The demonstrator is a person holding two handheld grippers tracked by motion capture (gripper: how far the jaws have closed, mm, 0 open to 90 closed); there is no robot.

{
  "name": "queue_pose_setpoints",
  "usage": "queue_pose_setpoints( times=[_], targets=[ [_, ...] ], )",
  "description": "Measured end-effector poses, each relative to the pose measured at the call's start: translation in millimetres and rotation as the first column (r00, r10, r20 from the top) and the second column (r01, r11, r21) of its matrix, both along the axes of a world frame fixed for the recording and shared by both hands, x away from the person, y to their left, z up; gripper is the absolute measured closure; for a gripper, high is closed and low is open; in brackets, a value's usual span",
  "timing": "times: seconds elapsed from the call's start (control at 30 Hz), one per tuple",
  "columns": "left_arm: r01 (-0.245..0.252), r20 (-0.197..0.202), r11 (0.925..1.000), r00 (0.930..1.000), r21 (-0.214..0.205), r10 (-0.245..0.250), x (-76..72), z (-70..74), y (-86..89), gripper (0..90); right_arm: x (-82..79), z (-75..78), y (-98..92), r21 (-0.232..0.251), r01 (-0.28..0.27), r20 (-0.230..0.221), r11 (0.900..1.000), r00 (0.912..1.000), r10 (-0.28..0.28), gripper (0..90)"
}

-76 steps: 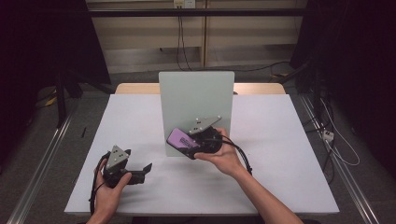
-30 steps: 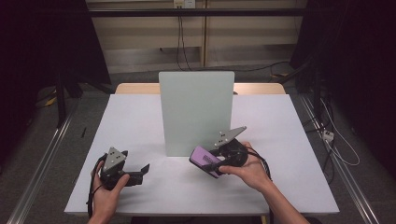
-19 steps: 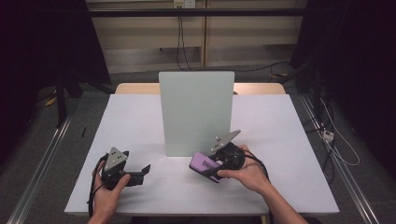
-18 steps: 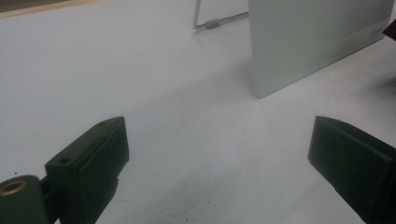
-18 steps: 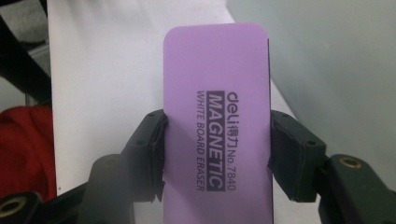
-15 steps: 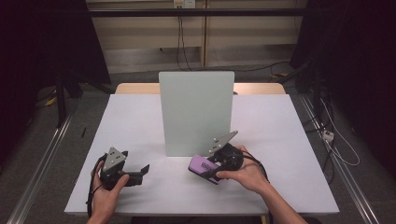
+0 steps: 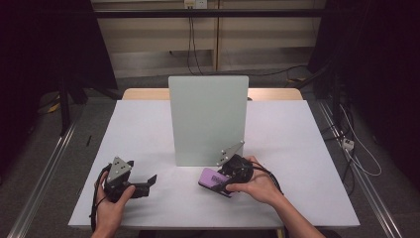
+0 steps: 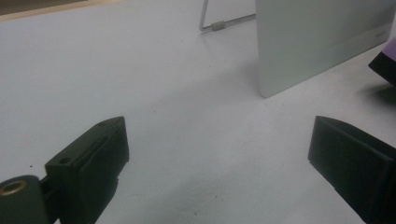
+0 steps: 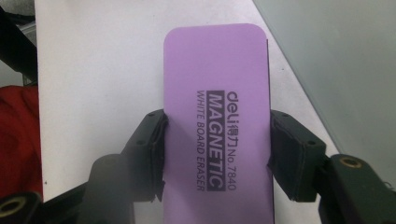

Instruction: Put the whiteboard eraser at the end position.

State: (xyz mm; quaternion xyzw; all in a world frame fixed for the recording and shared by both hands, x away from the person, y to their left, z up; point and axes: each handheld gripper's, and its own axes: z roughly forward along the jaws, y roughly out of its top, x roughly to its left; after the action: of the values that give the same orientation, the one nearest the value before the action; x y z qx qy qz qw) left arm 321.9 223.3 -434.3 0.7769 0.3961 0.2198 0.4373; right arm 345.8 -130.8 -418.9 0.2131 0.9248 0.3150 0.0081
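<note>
A purple magnetic whiteboard eraser (image 9: 217,116) sits between the two black jaws of my right gripper (image 9: 217,154), which is shut on its long sides. In the high view the eraser (image 7: 214,179) is low over the table, just in front of the upright white board (image 7: 208,119), with the right gripper (image 7: 229,181) beside it. My left gripper (image 7: 146,182) rests at the table's front left, held in a hand. Its jaws stand wide apart in the left gripper view (image 8: 224,158) with bare table between them. A purple corner of the eraser (image 8: 390,51) shows at the right edge there.
The white board (image 8: 322,42) stands upright on a thin wire stand (image 8: 219,25) in the middle of the white table (image 7: 297,139). Cables run along the floor to the right of the table (image 7: 356,148). A red cloth (image 9: 16,140) shows at the left in the right gripper view.
My right gripper carried the eraser away from the board's face, down and toward the table's front, then settled low over the table. The left gripper stayed put.
</note>
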Motion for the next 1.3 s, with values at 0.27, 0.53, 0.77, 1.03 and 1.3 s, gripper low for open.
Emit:
queue_pose_setpoints(
  times=[0.27, 0.53, 0.77, 1.03, 1.3],
  targets=[
    [0.016, -0.002, 0.9999, 0.9999, 0.000, -0.016, 1.2, -0.2, -3.3, 5.1, 0.7, -6.3, 4.7, -0.009, 0.004, 0.001, 1.0000, 1.0000, -0.004, 41.6],
    [0.020, -0.001, 0.9998, 0.9998, 0.001, -0.020, 2.8, -0.4, -3.8, 5.1, 0.0, -10.8, 5.9, -0.005, -0.001, 0.020, 1.0000, 0.9998, 0.001, 41.6],
    [0.026, -0.002, 0.9997, 0.9997, -0.001, -0.026, 2.1, -0.5, -4.2, 5.2, -0.5, -12.2, 6.0, 0.004, -0.002, 0.025, 1.0000, 0.9997, 0.002, 41.4],
    [0.026, -0.002, 0.9997, 0.9997, 0.002, -0.026, 2.3, -0.6, -4.0, 5.2, -0.9, -13.5, 5.2, 0.019, 0.010, 0.023, 0.9998, 0.9997, -0.011, 41.3],
    [0.023, -0.003, 0.9997, 0.9997, 0.003, -0.023, 2.0, -0.8, -3.6, 5.1, -0.3, -14.2, 4.8, 0.030, 0.024, 0.011, 0.9993, 0.9996, -0.025, 40.3]
  ],
)
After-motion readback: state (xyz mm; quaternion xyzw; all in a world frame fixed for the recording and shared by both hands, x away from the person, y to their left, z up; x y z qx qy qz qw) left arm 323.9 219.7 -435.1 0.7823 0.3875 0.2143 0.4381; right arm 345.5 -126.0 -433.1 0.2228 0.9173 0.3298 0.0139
